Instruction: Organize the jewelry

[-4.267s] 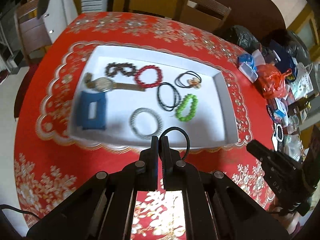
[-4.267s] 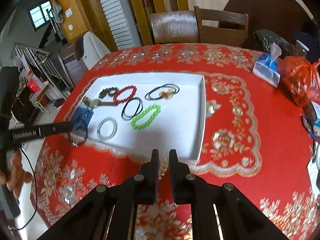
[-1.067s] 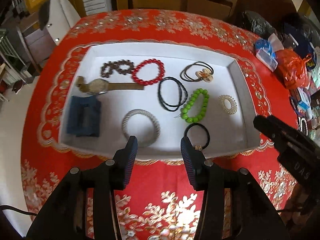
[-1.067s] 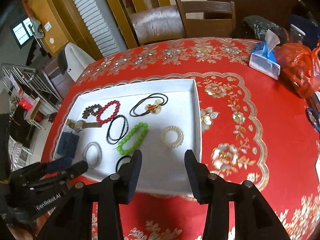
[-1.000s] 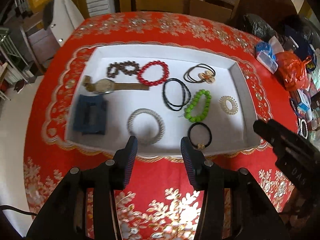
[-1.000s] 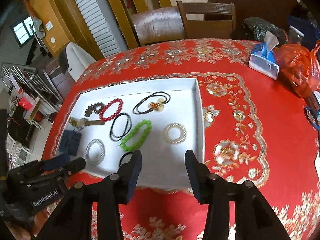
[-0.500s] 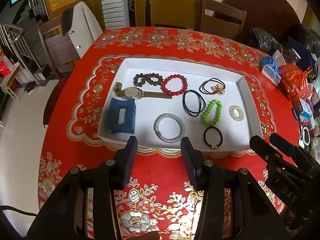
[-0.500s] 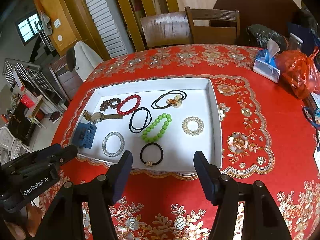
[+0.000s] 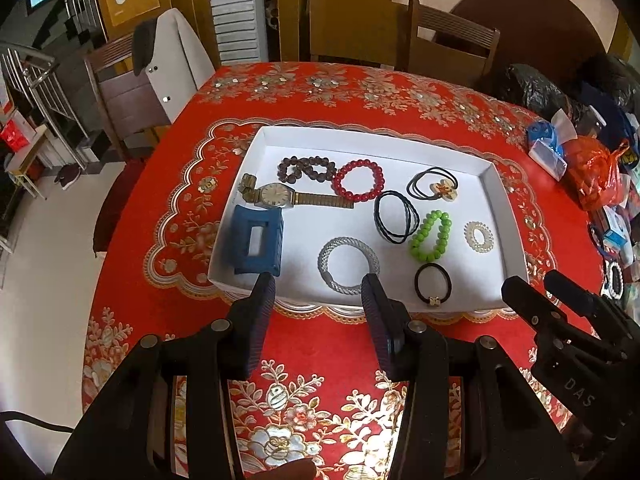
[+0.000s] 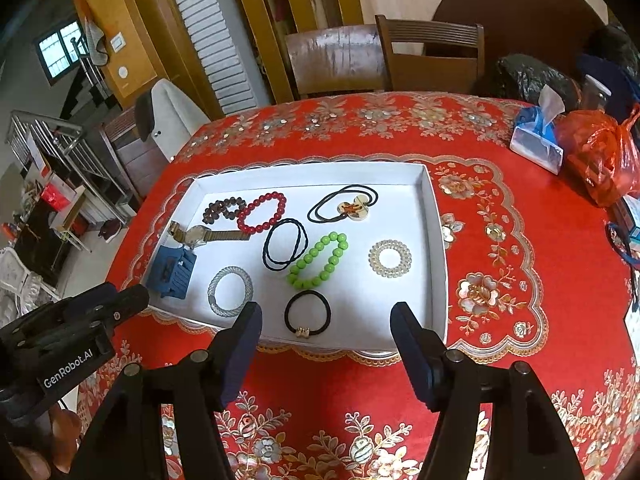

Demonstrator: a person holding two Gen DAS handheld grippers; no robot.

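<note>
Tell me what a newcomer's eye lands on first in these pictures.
The white tray in the middle of the red floral tablecloth stands out first, with jewelry laid out flat inside it. Brightest are the green bead bracelet near the tray's centre and the red bead bracelet behind it, beside a gold watch at the left. In front, the right hand-held gripper hangs over the tray's near edge, its jaws opening with nothing between them.

Wooden chairs stand behind the red-clothed table, near a louvred door.
</note>
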